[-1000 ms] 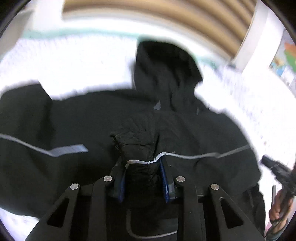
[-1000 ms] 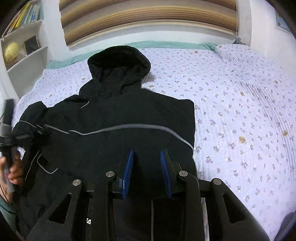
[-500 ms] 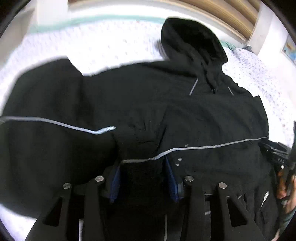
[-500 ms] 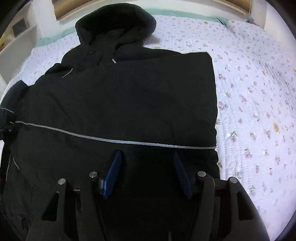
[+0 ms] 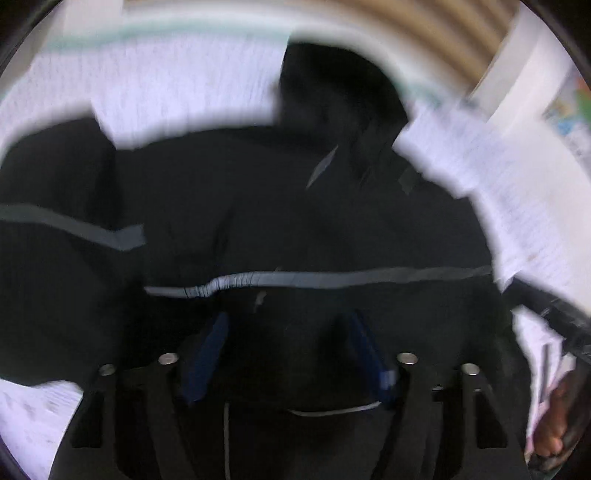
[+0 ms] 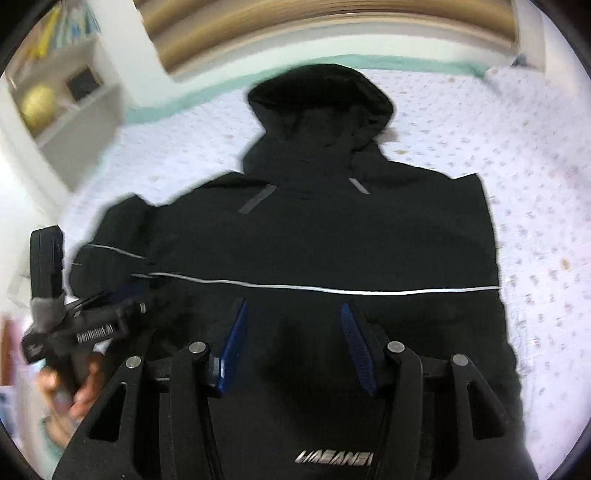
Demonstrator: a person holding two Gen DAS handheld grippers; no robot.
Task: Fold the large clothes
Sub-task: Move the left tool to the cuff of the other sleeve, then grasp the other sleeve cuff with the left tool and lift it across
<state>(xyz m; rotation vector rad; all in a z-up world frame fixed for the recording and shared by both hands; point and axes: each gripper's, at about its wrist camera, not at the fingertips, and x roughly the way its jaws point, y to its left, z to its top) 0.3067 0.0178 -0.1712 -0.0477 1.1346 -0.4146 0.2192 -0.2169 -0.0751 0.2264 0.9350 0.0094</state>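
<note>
A large black hooded jacket (image 6: 332,236) with a thin reflective stripe lies flat on the bed, hood pointing away; it also fills the blurred left wrist view (image 5: 295,221). A sleeve is folded across its left side. My left gripper (image 5: 288,343) is open and empty above the jacket's lower part. My right gripper (image 6: 291,328) is open and empty over the jacket's lower middle, just below the stripe. The left gripper also shows in the right wrist view (image 6: 85,321), held in a hand at the jacket's left edge.
The bed has a pale floral quilt (image 6: 535,166) with free room to the right of the jacket. A white shelf unit (image 6: 62,103) stands at the far left and a wooden headboard (image 6: 332,26) at the back.
My left gripper has opened and let go of the sleeve fabric it held, which now lies on the jacket. My right gripper has pulled back and tilted up, still open.
</note>
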